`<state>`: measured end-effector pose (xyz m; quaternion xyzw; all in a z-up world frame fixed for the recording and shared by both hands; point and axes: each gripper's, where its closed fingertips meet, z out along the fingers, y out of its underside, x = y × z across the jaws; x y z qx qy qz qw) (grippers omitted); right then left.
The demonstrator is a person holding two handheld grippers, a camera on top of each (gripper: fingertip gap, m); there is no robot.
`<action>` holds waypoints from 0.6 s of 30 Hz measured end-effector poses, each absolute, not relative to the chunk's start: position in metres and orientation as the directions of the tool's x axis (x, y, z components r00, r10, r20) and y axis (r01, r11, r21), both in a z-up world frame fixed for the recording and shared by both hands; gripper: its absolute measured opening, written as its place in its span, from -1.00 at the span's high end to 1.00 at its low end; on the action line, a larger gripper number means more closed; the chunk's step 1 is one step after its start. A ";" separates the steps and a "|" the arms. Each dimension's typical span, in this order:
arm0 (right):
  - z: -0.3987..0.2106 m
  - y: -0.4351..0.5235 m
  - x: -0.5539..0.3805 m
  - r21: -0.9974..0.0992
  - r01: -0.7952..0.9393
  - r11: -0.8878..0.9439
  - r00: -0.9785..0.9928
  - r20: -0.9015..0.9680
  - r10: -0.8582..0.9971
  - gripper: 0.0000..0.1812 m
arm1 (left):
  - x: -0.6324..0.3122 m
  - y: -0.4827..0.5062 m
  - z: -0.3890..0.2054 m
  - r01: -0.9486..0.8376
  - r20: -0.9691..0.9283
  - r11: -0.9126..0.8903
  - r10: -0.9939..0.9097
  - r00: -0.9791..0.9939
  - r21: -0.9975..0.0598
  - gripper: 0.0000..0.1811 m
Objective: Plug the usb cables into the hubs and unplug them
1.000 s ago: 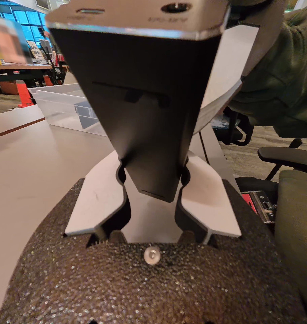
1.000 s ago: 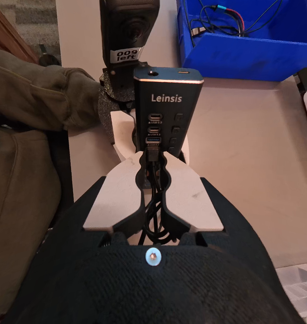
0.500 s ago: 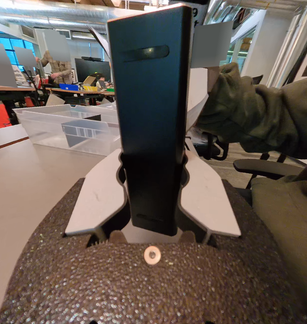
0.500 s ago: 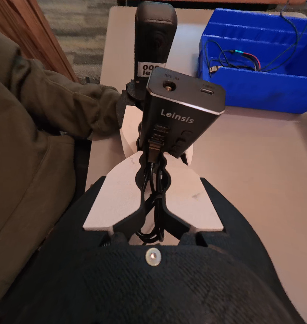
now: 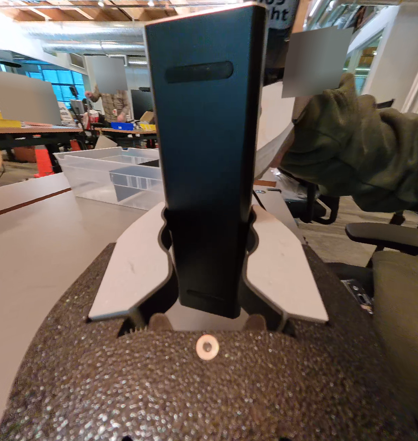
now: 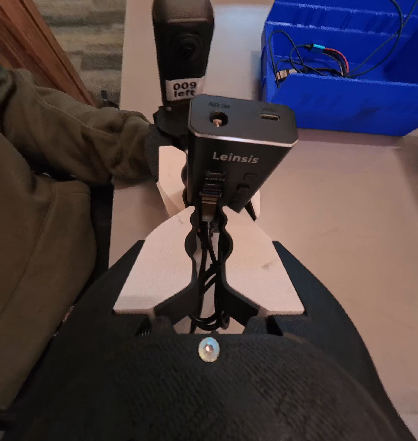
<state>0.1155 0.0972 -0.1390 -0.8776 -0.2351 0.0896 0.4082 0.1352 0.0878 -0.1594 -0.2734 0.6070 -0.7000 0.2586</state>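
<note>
A pale table (image 6: 346, 214) carries a blue bin (image 6: 346, 102) holding loose wires. Above it, the left tool (image 5: 208, 214) clamps the dark hub (image 5: 203, 143) upright by its sides. The right tool (image 6: 208, 214) is closed on the black USB cable (image 6: 207, 210), whose plug sits at a port on the hub's face.

A pale counter (image 5: 48, 238) runs out to clear plastic bins (image 5: 103, 171), with an open workshop behind: exposed wooden ceiling (image 5: 72, 9), silver ducts (image 5: 88, 40) and blue-lit windows (image 5: 57, 83). Farther benches (image 5: 36, 130) carry clutter, beside an orange cone (image 5: 43, 160). To the right stands a black office chair (image 5: 389, 236) on wood-plank floor (image 5: 329, 236); a blue bin (image 6: 346, 95) holds loose wires.
</note>
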 end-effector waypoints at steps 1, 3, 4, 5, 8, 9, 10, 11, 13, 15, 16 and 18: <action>-0.139 0.098 0.117 -0.746 0.339 -0.573 0.881 0.038 0.471 0.84 | 0.137 0.089 -0.160 0.030 0.073 -0.133 -0.702 -0.709 -0.991 0.33; -0.141 0.100 0.120 -0.732 0.334 -0.594 0.895 0.047 0.444 0.84 | 0.139 0.093 -0.161 0.027 0.079 -0.136 -0.713 -0.697 -0.990 0.33; -0.142 0.101 0.119 -0.728 0.330 -0.601 0.897 0.045 0.439 0.84 | 0.139 0.094 -0.162 0.027 0.077 -0.133 -0.715 -0.695 -0.991 0.33; -0.142 0.100 0.119 -0.727 0.332 -0.601 0.897 0.045 0.440 0.84 | 0.138 0.094 -0.162 0.033 0.075 -0.135 -0.717 -0.693 -0.990 0.33; -0.138 0.098 0.121 -0.753 0.315 -0.577 0.901 0.046 0.431 0.85 | 0.138 0.098 -0.158 0.039 0.100 -0.176 -0.712 -0.695 -0.984 0.33; -0.137 0.098 0.120 -0.773 0.292 -0.563 0.902 0.027 0.431 0.85 | 0.137 0.098 -0.157 0.045 0.099 -0.182 -0.708 -0.699 -0.982 0.33; -0.136 0.099 0.120 -0.790 0.271 -0.550 0.904 0.012 0.428 0.85 | 0.136 0.098 -0.156 0.048 0.098 -0.183 -0.707 -0.700 -0.982 0.33; -0.136 0.099 0.119 -0.802 0.255 -0.540 0.905 0.001 0.426 0.85 | 0.136 0.098 -0.155 0.051 0.097 -0.185 -0.708 -0.700 -0.981 0.33; -0.134 0.100 0.119 -0.828 0.228 -0.513 0.910 -0.006 0.415 0.84 | 0.136 0.098 -0.154 0.056 0.111 -0.210 -0.702 -0.703 -0.976 0.33; -0.130 0.103 0.117 -0.859 0.201 -0.470 0.916 -0.006 0.402 0.85 | 0.135 0.100 -0.151 0.062 0.124 -0.236 -0.695 -0.708 -0.970 0.33; -0.130 0.105 0.117 -0.872 0.177 -0.457 0.921 -0.017 0.389 0.84 | 0.135 0.101 -0.150 0.066 0.123 -0.238 -0.697 -0.706 -0.969 0.33; -0.128 0.109 0.116 -0.894 0.124 -0.429 0.929 -0.047 0.367 0.84 | 0.135 0.103 -0.149 0.069 0.124 -0.241 -0.701 -0.703 -0.968 0.33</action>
